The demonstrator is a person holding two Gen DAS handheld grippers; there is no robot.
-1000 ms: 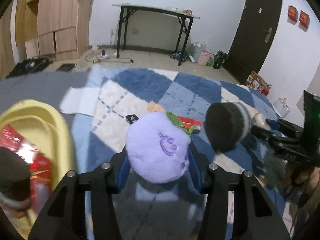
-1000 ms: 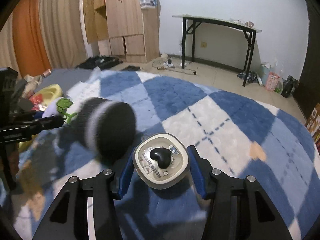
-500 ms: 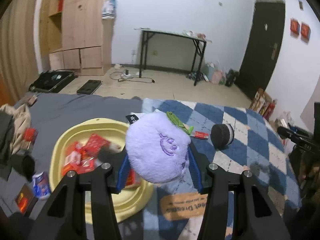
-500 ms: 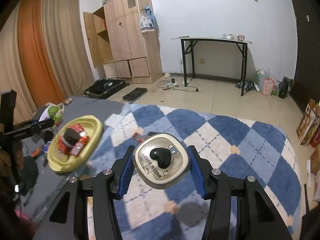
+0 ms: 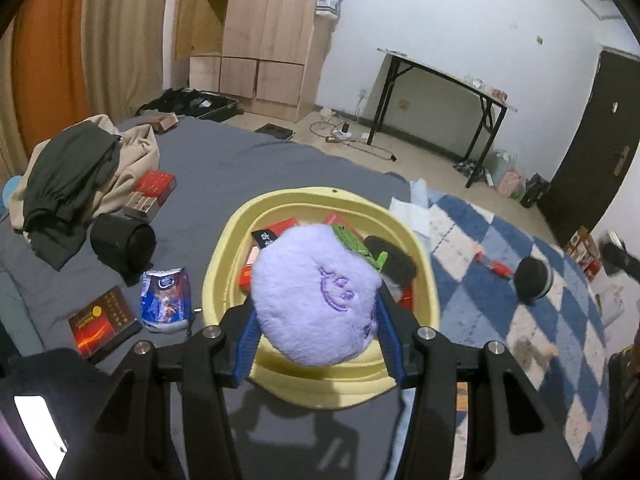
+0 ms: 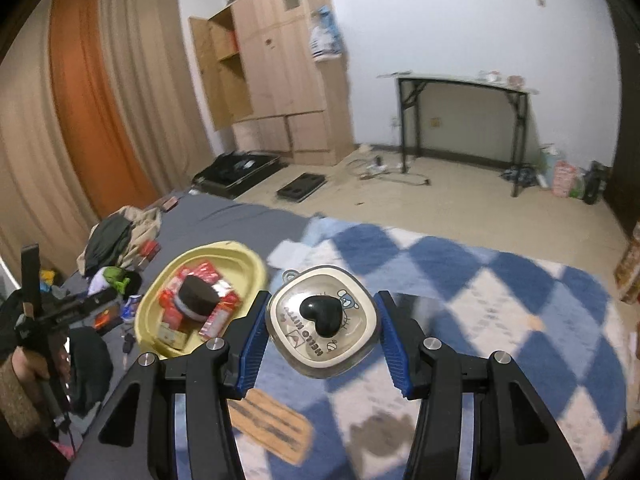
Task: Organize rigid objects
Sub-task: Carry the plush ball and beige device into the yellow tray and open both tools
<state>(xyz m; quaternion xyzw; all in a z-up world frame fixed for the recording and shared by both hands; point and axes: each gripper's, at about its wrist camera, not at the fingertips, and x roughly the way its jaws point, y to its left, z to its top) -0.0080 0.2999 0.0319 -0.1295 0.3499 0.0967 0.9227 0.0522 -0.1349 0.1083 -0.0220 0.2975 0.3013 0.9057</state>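
My left gripper [image 5: 316,316] is shut on a purple plush toy [image 5: 316,296] with a green tuft, held above a yellow basin [image 5: 228,252]. Red packets [image 5: 276,226] and a black-and-white knit roll [image 5: 390,258] lie in that basin. My right gripper [image 6: 323,330] is shut on a cream rounded-square box [image 6: 323,326] with a black heart knob, over the blue-and-white checked rug [image 6: 500,288]. The yellow basin [image 6: 248,264] sits left of it in the right wrist view, where my left gripper [image 6: 102,286] shows small with the plush.
On the grey mat [image 5: 208,168] lie a clothes pile [image 5: 80,172], a black cylinder [image 5: 122,242], a blue snack bag [image 5: 166,298], red boxes [image 5: 154,186] and a dark box [image 5: 102,320]. Another knit roll [image 5: 534,278] and a red item [image 5: 498,266] rest on the rug [image 5: 480,292].
Both grippers have risen, so the floor looks farther off. The left one has swung left with the plush, from over the rug to above the basin. The right still holds the box.
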